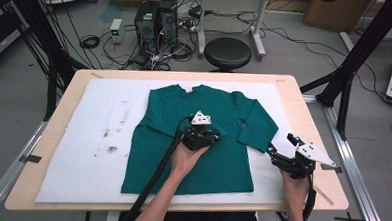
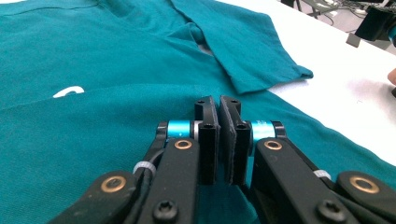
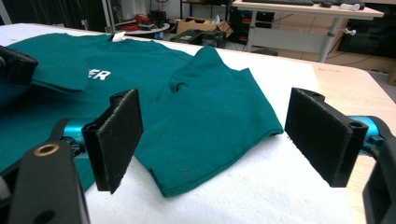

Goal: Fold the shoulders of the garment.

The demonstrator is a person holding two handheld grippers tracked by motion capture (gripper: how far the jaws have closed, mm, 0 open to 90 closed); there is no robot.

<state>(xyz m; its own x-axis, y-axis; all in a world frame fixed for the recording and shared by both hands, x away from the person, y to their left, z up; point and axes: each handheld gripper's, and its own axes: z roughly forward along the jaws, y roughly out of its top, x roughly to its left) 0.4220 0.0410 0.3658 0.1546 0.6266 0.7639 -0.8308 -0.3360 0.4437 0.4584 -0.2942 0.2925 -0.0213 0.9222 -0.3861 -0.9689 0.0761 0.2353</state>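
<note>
A teal T-shirt (image 1: 152, 153) lies flat, front up, on a white mat (image 1: 81, 165). My left gripper (image 1: 203, 137) hovers low over the shirt's chest; its jaws are shut (image 2: 218, 105), and I see no cloth between the pads. A white logo (image 2: 67, 92) shows on the chest beside it. The shirt's right sleeve (image 1: 256, 125) spreads out on the mat. Just right of that sleeve my right gripper (image 1: 281, 145) rests open. Its two pads (image 3: 116, 140) stand wide apart with the sleeve's hem (image 3: 210, 154) lying beyond them. The left gripper (image 3: 14, 65) also appears at the left edge of the right gripper view.
The mat has brown stains (image 1: 111, 149) left of the shirt. The wooden table (image 1: 313, 120) ends close to my right hand. Beyond the far edge stand a black stool (image 1: 227, 53), computer towers (image 1: 155, 18) and loose cables; black frame posts (image 1: 359, 52) rise at the sides.
</note>
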